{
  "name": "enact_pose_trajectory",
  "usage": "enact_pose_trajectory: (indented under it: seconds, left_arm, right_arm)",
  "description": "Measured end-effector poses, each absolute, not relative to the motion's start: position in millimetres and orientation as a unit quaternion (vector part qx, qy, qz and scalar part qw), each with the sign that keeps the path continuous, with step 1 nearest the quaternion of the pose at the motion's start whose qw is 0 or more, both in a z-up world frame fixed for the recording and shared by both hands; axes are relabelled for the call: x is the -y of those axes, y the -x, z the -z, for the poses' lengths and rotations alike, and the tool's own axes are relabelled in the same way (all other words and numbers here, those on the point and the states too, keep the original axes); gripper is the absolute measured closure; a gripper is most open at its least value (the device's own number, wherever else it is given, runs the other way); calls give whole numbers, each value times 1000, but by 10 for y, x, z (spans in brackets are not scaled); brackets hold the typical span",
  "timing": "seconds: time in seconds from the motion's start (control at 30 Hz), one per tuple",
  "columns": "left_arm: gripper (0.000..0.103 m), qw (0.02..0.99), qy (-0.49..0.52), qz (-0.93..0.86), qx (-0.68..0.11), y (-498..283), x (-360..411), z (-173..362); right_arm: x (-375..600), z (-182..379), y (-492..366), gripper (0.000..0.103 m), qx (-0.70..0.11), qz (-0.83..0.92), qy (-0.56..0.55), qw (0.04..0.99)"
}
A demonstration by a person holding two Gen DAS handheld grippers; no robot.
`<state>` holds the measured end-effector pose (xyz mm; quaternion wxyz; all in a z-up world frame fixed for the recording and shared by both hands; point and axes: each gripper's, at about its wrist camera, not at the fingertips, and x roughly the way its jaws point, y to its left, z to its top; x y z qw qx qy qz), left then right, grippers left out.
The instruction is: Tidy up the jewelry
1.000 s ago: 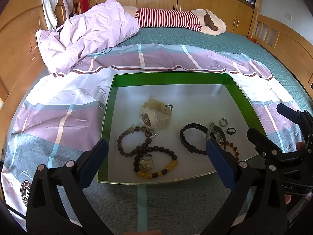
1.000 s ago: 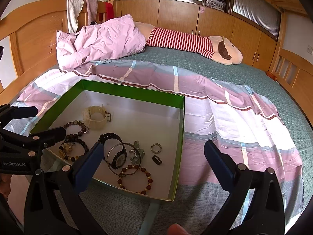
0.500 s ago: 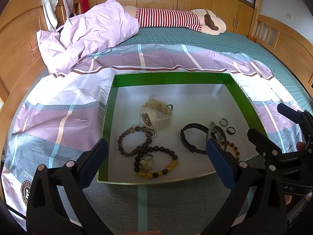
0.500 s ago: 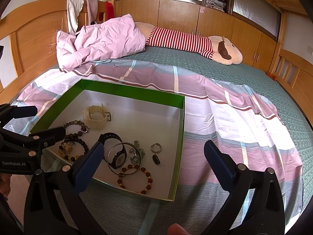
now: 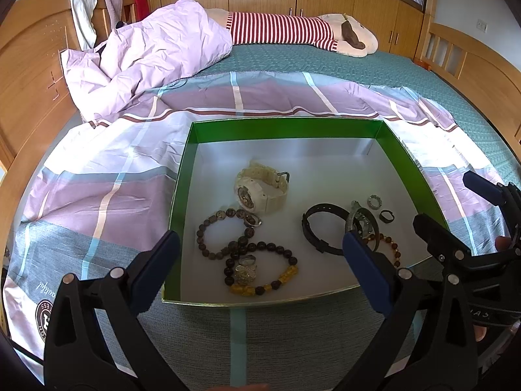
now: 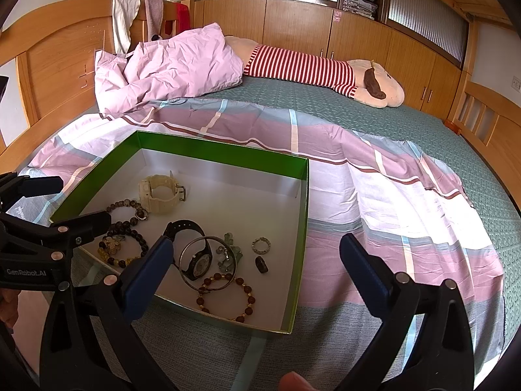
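Jewelry all inside green-walled box (image 5: 182,195) with white floor, on checked sheet (image 5: 97,176) near foot of bed (image 5: 390,71).

Box contents:
- cream watch (image 5: 262,189) (image 6: 159,194), roughly centre, strap buckled in loop
- dark bead bracelet (image 5: 224,231), near-left of cream watch
- dark-and-amber bead bracelet (image 5: 260,268) touching it on near side; small sparkly piece (image 5: 245,268) lying inside that loop, exact type unclear
- black watch (image 5: 320,228) (image 6: 195,254) to right, silver bangle (image 6: 208,264) overlapping its face
- small greenish charm cluster (image 6: 229,254) just right of bangle
- red-brown bead bracelet (image 6: 228,299) at near-right, touching bangle
- silver ring (image 5: 374,201) (image 6: 261,246) and dark ring (image 5: 387,216) (image 6: 261,264) close together near right wall, apart from each other

Left tool (image 5: 260,270): fingers spread wide, nothing between, hanging over near edge of box. Blue pads (image 5: 156,270) framing bead bracelets.
Right tool (image 6: 254,280): released too, fingers wide apart, empty, above near-right corner of box. Visible at right edge of left wrist view (image 5: 456,221).

Background: crumpled pink duvet (image 5: 153,65) far-left, striped plush toy (image 5: 293,32) along far side of bed, wooden cabinets (image 6: 293,26) behind.
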<state>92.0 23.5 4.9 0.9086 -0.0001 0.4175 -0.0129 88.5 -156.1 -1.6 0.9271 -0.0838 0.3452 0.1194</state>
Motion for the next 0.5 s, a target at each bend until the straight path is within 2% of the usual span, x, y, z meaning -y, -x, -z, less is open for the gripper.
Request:
enact_pose_trajectory:
  seconds: [0.5]
  left_arm:
    - [4, 910, -4, 12, -415, -916, -245, -41]
  right_arm:
    - [1561, 15, -885, 3, -345, -120, 84, 927]
